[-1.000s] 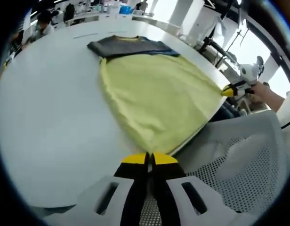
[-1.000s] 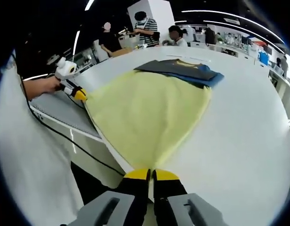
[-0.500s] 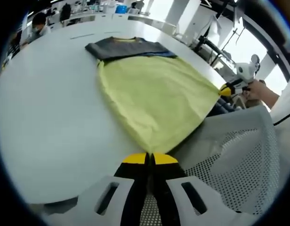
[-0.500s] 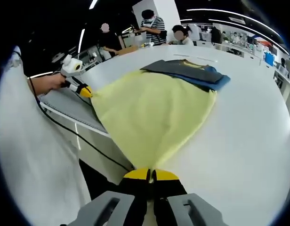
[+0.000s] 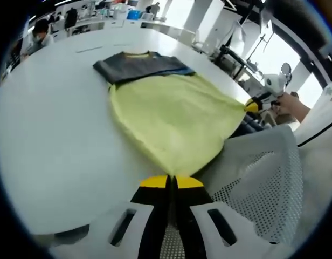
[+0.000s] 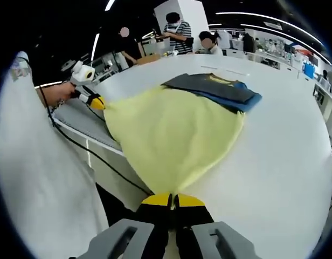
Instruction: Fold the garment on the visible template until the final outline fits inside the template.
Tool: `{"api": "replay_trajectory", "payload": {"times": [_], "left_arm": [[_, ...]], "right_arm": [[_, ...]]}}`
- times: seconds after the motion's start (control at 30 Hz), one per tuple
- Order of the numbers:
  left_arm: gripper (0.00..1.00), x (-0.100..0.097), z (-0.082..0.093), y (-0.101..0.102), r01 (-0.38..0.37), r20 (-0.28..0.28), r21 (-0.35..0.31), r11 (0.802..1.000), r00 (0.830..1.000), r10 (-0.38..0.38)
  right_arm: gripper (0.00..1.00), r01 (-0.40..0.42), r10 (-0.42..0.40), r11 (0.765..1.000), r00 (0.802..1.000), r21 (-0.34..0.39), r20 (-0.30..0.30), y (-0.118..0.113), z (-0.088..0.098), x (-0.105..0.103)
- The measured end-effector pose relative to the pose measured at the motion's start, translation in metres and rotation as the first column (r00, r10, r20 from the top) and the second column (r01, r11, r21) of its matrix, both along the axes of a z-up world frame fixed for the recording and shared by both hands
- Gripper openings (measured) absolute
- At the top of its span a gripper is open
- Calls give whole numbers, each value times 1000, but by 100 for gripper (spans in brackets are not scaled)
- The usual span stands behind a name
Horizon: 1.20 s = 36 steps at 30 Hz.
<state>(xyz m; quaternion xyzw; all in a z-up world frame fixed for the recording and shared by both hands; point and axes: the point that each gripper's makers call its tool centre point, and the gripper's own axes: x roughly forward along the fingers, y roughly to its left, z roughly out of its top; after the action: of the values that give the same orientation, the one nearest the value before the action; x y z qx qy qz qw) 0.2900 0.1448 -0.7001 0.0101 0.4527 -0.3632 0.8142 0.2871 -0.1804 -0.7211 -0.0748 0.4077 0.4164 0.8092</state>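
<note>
A: Both tongs are clamped on the yellow garment [image 5: 174, 116]: left gripper [image 5: 172, 182] and right gripper [image 6: 173, 200], bottom centre of their views. It's spread mid-frame on the white table [image 5: 53, 124], touching folded dark clothes [image 5: 139, 62] at upper centre.

B: Keep tension even, I'd say, carrying both corners together. Containers? None.

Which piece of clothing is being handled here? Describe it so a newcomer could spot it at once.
On the big white round table, look near the edge closest to the person. The yellow garment lies spread there, pinched at two corners by the left tool and right tool. Unlike the folded dark grey and blue clothes behind it, it is bright and unfolded.
</note>
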Motion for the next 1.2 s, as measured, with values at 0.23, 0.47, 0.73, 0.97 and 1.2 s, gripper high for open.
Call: {"api": "replay_trajectory", "payload": {"times": [0.23,0.47,0.73,0.97,1.2], "left_arm": [[0,14,15,-1,-26,56,-20,999,998,27],[0,35,36,-3,-46,145,-39,998,988,51],[0,53,41,-2,-70,175,-49,996,982,78],[0,72,49,-1,-103,219,-66,992,969,115],[0,89,51,0,-147,243,-91,985,956,165]], "right_arm": [[0,30,-30,999,998,11,54,-5,16,17],[0,48,-49,999,993,12,110,-7,32,34],[0,53,-55,998,989,15,140,-8,40,52],[0,70,-75,997,984,32,162,-8,49,68],[0,88,-95,995,978,48,184,-9,55,88]]}}
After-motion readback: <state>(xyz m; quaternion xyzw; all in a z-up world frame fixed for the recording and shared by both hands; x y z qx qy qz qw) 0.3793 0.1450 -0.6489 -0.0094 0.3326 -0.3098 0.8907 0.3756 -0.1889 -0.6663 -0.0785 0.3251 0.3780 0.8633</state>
